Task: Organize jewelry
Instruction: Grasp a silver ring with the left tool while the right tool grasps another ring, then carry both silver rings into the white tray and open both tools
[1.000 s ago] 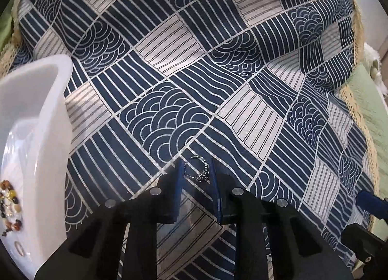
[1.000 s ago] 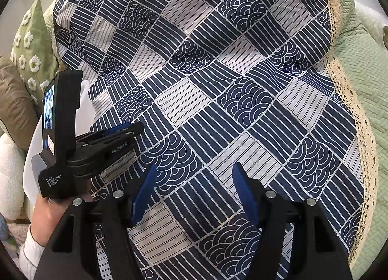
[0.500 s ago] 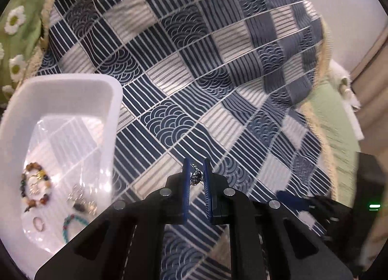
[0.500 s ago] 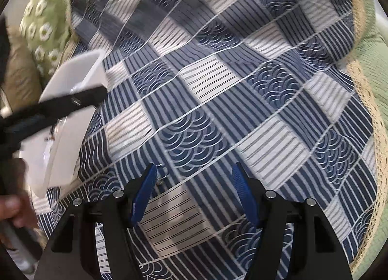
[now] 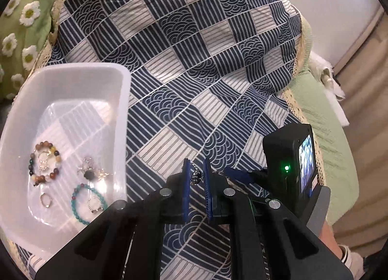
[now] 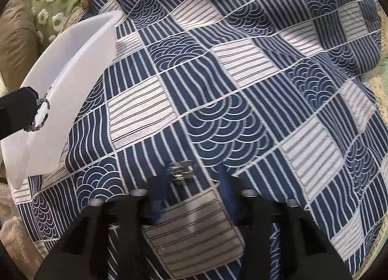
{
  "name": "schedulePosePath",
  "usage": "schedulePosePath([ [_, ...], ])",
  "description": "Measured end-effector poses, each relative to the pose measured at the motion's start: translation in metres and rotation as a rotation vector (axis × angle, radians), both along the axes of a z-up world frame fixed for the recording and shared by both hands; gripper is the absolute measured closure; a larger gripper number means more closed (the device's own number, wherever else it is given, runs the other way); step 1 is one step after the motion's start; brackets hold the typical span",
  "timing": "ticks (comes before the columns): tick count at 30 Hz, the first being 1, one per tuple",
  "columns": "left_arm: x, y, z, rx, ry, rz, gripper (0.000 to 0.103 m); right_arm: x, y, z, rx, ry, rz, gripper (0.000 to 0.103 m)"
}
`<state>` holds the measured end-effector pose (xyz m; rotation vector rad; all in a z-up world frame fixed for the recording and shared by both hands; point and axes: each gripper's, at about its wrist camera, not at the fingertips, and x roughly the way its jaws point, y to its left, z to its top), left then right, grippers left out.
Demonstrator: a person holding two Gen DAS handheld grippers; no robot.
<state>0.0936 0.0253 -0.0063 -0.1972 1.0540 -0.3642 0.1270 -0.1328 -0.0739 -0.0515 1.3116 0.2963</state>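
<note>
Dangling between clamped blue pads of the left gripper (image 5: 196, 178), a dark silver ring (image 5: 195, 175) hangs beside the white plastic tray (image 5: 126, 100). Right gripper (image 6: 194, 183) jaws are closing around a blurred silver trinket (image 6: 181, 173) on the navy patterned cloth (image 6: 218, 74).

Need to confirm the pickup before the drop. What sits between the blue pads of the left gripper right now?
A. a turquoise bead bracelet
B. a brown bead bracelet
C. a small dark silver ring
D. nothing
C: the left gripper is shut on a small dark silver ring, above the blue patterned cloth, while both bead bracelets lie in the white plastic tray.
</note>
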Motion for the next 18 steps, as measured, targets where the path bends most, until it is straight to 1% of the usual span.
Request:
schedulePosePath([
  [1,0.0,0.002,-0.001,0.003,0.002,0.002,0.093,0.0,0.0,0.0,0.005,0.003,0.001,0.08],
  [7,-0.002,0.012,0.0,0.001,-0.001,0.009,0.093,0.001,-0.005,0.006,0.036,0.001,-0.016,0.08],
  [10,-0.003,0.019,0.004,-0.009,-0.008,0.018,0.093,0.002,-0.009,0.019,0.061,-0.024,-0.034,0.08],
  [13,-0.006,0.031,0.015,-0.026,-0.035,0.037,0.093,-0.002,-0.008,0.048,0.121,-0.085,-0.029,0.08],
  [14,-0.008,0.038,0.02,-0.03,-0.05,0.051,0.093,-0.004,-0.004,0.063,0.148,-0.117,-0.014,0.08],
  [15,-0.009,0.043,0.023,-0.032,-0.058,0.055,0.093,-0.007,0.003,0.077,0.169,-0.151,0.005,0.08],
  [18,-0.01,0.063,0.029,-0.019,-0.076,0.083,0.093,-0.01,0.024,0.102,0.203,-0.2,0.045,0.08],
])
